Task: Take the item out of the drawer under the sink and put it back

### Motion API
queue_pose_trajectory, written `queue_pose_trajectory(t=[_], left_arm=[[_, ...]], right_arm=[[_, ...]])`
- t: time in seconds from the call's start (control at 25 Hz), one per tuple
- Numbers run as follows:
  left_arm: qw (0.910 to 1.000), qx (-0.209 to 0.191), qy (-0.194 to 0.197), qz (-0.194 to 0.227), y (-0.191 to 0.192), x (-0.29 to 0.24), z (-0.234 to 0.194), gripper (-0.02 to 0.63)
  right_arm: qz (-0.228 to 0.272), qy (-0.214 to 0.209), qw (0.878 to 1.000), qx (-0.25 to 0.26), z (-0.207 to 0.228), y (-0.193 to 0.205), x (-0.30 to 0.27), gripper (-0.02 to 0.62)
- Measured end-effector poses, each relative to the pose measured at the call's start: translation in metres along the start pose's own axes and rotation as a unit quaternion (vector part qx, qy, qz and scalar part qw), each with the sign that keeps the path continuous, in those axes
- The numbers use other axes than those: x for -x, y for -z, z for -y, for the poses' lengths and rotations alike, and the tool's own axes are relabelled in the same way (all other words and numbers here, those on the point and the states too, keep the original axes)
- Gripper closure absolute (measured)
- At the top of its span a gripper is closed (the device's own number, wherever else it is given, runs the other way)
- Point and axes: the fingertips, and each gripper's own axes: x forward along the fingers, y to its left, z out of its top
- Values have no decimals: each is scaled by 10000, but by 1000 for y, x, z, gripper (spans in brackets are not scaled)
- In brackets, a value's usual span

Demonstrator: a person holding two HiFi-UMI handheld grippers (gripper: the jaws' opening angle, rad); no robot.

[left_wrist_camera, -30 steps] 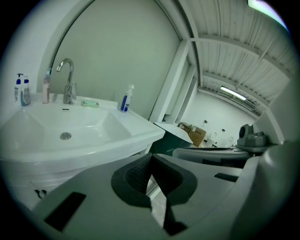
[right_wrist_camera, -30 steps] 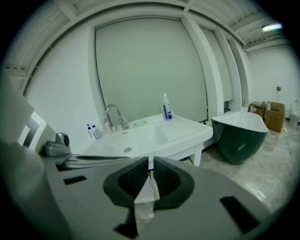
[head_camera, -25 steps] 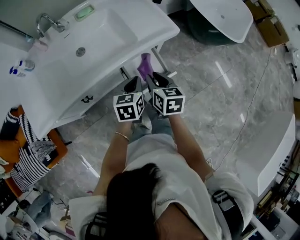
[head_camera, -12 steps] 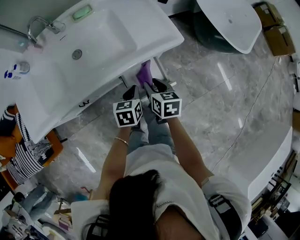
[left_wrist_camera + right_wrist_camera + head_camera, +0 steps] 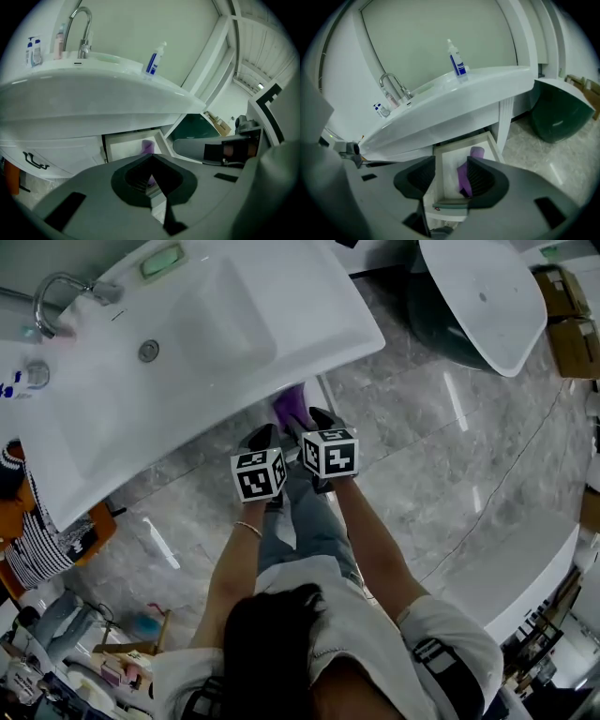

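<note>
A purple item [image 5: 465, 180] lies in the open white drawer [image 5: 451, 204] under the sink [image 5: 187, 334]. In the head view this purple item [image 5: 292, 407] shows just past the sink's front edge, ahead of both grippers. My right gripper [image 5: 450, 176] hovers over the drawer's front; its jaws are opening and the pads press on nothing, with the item lower down in the drawer beyond them. My left gripper [image 5: 152, 183] is beside it, jaws together and empty, and the item [image 5: 147, 146] shows behind them. The two grippers, left [image 5: 262, 435] and right [image 5: 317, 418], sit side by side.
A faucet [image 5: 56, 287], a soap dish [image 5: 161, 261] and small bottles [image 5: 457, 63] stand on the sink top. A dark green tub [image 5: 469, 296] and cardboard boxes [image 5: 567, 306] are at the right. A striped cloth on an orange seat [image 5: 42, 549] is at the left.
The purple item no longer sticks up past the right gripper's tips; it sits lower at the drawer. Both grippers have stayed close together in front of the drawer.
</note>
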Motion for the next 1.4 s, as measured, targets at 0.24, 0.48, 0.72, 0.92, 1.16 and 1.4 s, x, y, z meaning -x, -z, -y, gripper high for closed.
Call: queue_pose_trajectory(t=[0.24, 0.48, 0.72, 0.92, 1.16, 1.4], left_arm=[[9992, 304, -196, -156, 7, -34, -7, 603], [9982, 425, -259, -329, 21, -66, -14, 603], [9948, 812, -484, -371, 29, -96, -31, 603], [9932, 873, -582, -503, 38, -117, -43, 603], [9907, 990, -634, -682, 48, -131, -50, 603], [9901, 1055, -558, -744, 55, -145, -51, 603]], right_arm=[[-324, -135, 9994, 11, 18, 10, -35, 388], [-585, -149, 9982, 41, 37, 18, -69, 379], [-856, -174, 9962, -22, 56, 36, -107, 376], [-1109, -150, 9937, -15, 63, 50, -134, 368], [-1343, -78, 9909, 16, 73, 61, -154, 365], [-1437, -44, 9895, 128, 78, 66, -171, 365]])
